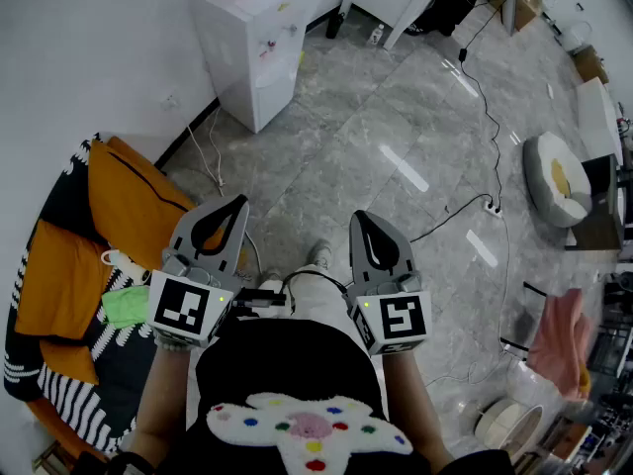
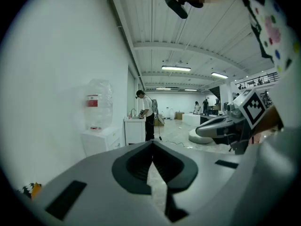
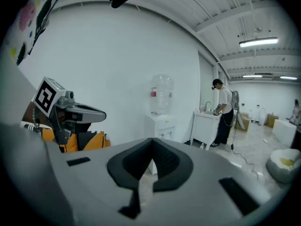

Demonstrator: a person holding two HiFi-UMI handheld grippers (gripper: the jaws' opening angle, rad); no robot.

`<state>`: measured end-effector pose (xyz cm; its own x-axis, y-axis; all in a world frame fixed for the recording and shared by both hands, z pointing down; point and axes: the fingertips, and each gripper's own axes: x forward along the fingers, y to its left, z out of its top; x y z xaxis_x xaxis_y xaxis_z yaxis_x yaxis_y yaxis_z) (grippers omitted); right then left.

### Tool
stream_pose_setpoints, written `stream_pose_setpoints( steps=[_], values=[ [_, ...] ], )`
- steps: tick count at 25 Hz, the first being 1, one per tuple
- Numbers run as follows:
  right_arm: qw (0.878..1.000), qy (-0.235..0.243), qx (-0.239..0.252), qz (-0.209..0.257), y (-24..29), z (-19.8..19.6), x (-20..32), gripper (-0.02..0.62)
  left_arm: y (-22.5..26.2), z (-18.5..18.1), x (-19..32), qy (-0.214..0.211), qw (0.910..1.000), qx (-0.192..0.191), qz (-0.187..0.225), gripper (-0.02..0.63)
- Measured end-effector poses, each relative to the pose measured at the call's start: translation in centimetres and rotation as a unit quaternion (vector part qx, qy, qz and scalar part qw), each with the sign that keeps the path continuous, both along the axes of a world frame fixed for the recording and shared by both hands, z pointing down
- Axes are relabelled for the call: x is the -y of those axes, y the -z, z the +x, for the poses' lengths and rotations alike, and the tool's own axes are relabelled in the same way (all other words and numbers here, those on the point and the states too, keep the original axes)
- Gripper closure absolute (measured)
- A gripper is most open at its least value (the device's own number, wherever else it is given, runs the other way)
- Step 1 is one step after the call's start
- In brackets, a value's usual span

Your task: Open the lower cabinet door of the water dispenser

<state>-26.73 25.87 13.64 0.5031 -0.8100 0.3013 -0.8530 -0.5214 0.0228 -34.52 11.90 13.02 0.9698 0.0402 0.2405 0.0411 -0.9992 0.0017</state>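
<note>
holding both grippers level and side by side over the grey floor (image 1: 396,117), the person stands well apart from the water dispenser (image 1: 255,52). the left gripper (image 1: 238,204) has its jaws closed on nothing, and so does the right gripper (image 1: 360,218). the dispenser stands against the white wall ahead, with a clear bottle (image 3: 162,93) on top. an orange cushion (image 1: 129,206) lies at the left.
</note>
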Motion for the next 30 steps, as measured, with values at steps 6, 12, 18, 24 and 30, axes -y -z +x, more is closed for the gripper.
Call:
stream_pose_setpoints(
  steps=[6,12,18,24,30],
  values=[
    [1.000,0.000,-0.001,0.000,0.2,0.1,0.2,0.592,0.0,0.1,0.1,-0.001,1.0000,0.004,0.000,0.595],
    [1.000,-0.004,-0.004,-0.005,-0.1,0.5,0.2,0.592,-0.3,0.3,0.1,-0.004,1.0000,0.003,-0.001,0.595],
    [1.000,0.003,-0.001,-0.004,0.0,0.3,0.3,0.592,-0.5,0.3,0.0,-0.004,0.9999,0.014,-0.001,0.595],
    [1.000,-0.008,0.010,0.009,0.0,0.7,0.2,0.592,-0.3,0.5,0.0,0.002,1.0000,0.004,-0.005,0.594],
    [1.000,-0.018,0.011,0.020,-0.1,1.2,-0.3,0.584,-0.4,1.0,-0.4,0.000,0.9992,0.005,-0.039,0.530]
  ],
)
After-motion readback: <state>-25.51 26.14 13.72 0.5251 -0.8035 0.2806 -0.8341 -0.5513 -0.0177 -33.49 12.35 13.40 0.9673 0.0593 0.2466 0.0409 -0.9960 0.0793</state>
